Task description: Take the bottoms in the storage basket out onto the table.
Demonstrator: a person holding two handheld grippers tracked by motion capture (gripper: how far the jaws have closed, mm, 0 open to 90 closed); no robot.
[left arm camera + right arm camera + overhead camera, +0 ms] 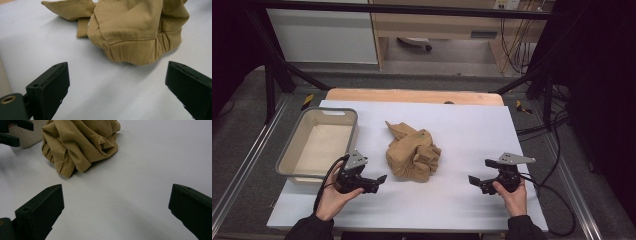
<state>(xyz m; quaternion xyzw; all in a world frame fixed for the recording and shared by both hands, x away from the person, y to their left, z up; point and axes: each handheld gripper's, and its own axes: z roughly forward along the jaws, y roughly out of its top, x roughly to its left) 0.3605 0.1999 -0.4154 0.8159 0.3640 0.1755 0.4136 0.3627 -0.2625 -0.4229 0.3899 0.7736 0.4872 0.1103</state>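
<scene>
High view: a crumpled tan garment (413, 156) lies mid-surface (462, 200), bunched so its gathered hem faces the person. Flanking it, the left claw (378, 182) and right claw (478, 172) gape wide, empty, likely poised to grab. A grey bin (302, 145) sits left.

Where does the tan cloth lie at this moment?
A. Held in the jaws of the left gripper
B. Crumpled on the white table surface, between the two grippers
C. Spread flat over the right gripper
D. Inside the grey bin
B: the tan cloth sits bunched on the white table surface, beside the grey bin, with the left gripper and the right gripper open on either side, neither touching it.
</scene>
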